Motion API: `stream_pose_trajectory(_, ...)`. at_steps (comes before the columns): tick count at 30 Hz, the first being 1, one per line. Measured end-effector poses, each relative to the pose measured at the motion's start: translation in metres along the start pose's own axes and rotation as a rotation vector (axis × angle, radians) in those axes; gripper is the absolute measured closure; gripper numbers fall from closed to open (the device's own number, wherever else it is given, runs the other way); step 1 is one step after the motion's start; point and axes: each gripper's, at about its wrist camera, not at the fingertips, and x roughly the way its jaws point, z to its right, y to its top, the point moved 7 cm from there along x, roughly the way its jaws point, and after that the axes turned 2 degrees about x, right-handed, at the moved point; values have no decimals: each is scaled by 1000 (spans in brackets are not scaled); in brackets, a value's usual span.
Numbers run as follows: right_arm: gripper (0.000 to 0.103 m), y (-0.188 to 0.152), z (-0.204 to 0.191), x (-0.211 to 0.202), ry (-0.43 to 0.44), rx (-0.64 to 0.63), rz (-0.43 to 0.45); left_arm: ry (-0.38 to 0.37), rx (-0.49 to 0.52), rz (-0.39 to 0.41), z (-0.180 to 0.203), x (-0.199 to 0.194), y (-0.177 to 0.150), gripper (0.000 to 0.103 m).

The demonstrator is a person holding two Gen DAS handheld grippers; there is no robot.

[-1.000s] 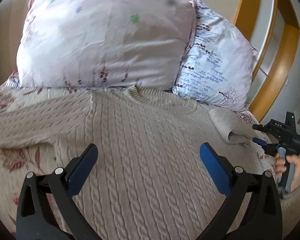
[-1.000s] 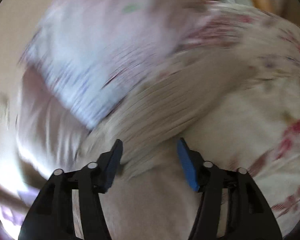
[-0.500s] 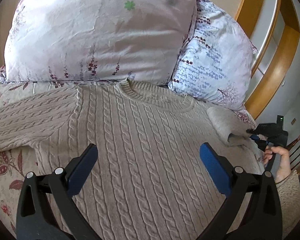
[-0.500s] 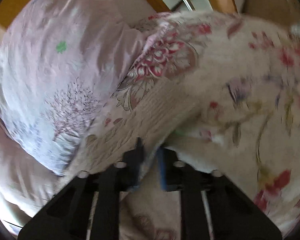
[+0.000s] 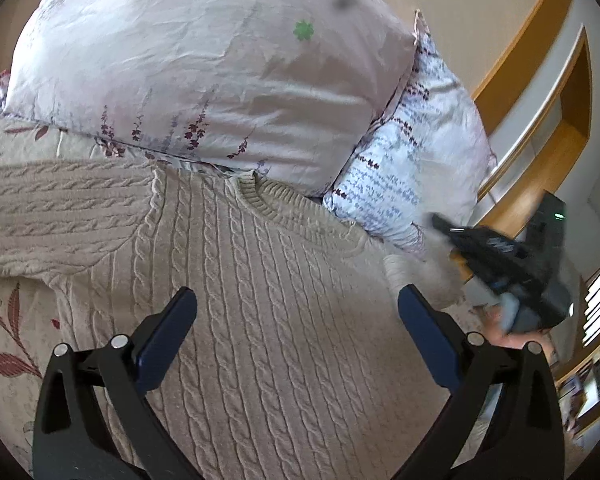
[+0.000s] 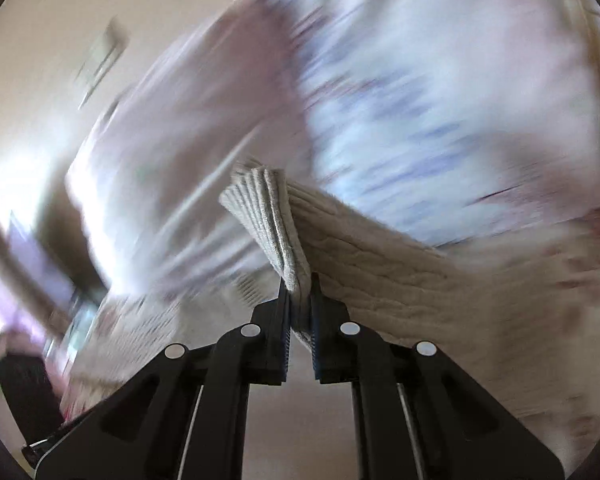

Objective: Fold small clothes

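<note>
A beige cable-knit sweater [image 5: 260,300] lies flat, front up, on a flowered bedspread [image 5: 4,320], its collar toward two pillows [image 5: 204,72]. The left gripper [image 5: 296,320] hangs over the middle of the sweater's body with its jaws spread wide and nothing between them; the knit lies below and ahead of the jaws, not touched by either pad as far as the left wrist view shows. To the left of those jaws one sleeve [image 5: 56,216] stretches straight out across the bed, still unfolded.

To the right of the left jaws, the right gripper [image 5: 496,248] shows as a dark blur in a hand, raised off the bed at the sweater's far side. In its own view the right gripper [image 6: 300,296] has its jaws pressed together on the ribbed cuff [image 6: 264,216] of the other sleeve; the cuff sticks up past the jaw tips and the sleeve trails off to the right of them, lifted clear of the bedspread. These jaws have just been closing, with the cuff between them.

The fold looks barely begun: the sweater is spread out and one sleeve is gripped. Still to do, by my reading, are laying this sleeve across the body, bringing the other sleeve in, and folding the body itself.
</note>
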Motion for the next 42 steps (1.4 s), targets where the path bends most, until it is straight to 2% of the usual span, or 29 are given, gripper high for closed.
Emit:
stream_pose_trajectory(3, 94, -31, -41, 51, 87, -22, -140, -2, -37, 21, -8, -9, 1, 7)
stream_pose_trajectory(5, 94, -54, -60, 81, 151, -19, -268, 13, -60, 26, -17, -15, 2, 7)
stream_pose_trajectory(7, 87, -74, -66, 87, 164, -27, -353, 27, -75, 20, -23, -18, 2, 7)
stream_pose_trajectory(8, 74, -77, -67, 82, 178, -26, -361, 25, -83, 12, -25, -18, 2, 7)
stream_pose_trajectory(9, 49, -76, -62, 71, 186, -11, -346, 22, -85, 7, -26, -17, 3, 7)
stream_pose_trajectory(10, 39, -73, -54, 54, 188, 16, -311, 22, -85, -1, -25, -15, 4, 7)
stream_pose_trajectory(11, 34, -69, -47, 42, 195, 43, -275, 16, -82, -12, -23, -12, 5, 7)
stream_pose_trajectory(12, 34, -62, -29, 20, 213, 107, -219, 10, -82, -18, -22, -9, 5, 9)
stream_pose_trajectory(14, 34, -57, 5, -8, 223, 227, -162, 4, -96, -46, -20, 2, 7, 12)
stream_pose_trajectory(16, 39, -57, 62, -42, 176, 408, -92, 1, -122, -84, -19, 14, 5, 23)
stream_pose_trajectory(18, 52, -65, 102, -58, 117, 521, -66, -5, -165, -125, -21, 28, 2, 31)
stream_pose_trajectory(20, 56, -82, 142, -65, 55, 655, -73, 9, -209, -150, -25, 41, -2, 35)
stream_pose_trajectory(23, 62, -107, 168, -60, 3, 741, -110, 39, -254, -167, -32, 51, -8, 37)
stream_pose_trajectory(24, 68, -110, 176, -62, 3, 760, -107, 55, -271, -166, -37, 53, -10, 38)
stream_pose_trajectory(26, 69, -111, 179, -68, -7, 772, -75, 84, -300, -164, -45, 56, -12, 42)
stream_pose_trajectory(29, 69, -98, 187, -66, -93, 742, 5, 94, -344, -140, -54, 60, -9, 51)
stream_pose_trajectory(31, 91, -94, 195, -67, -117, 731, 50, 104, -344, -122, -58, 63, -5, 59)
stream_pose_trajectory(33, 92, -91, 197, -74, -137, 710, 122, 100, -338, -118, -61, 65, -3, 77)
stream_pose_trajectory(36, 92, -87, 199, -82, -177, 676, 176, 95, -333, -136, -65, 73, -4, 90)
stream_pose_trajectory(42, 92, -101, 212, -71, -242, 693, 121, 162, -277, -118, -70, 79, -3, 94)
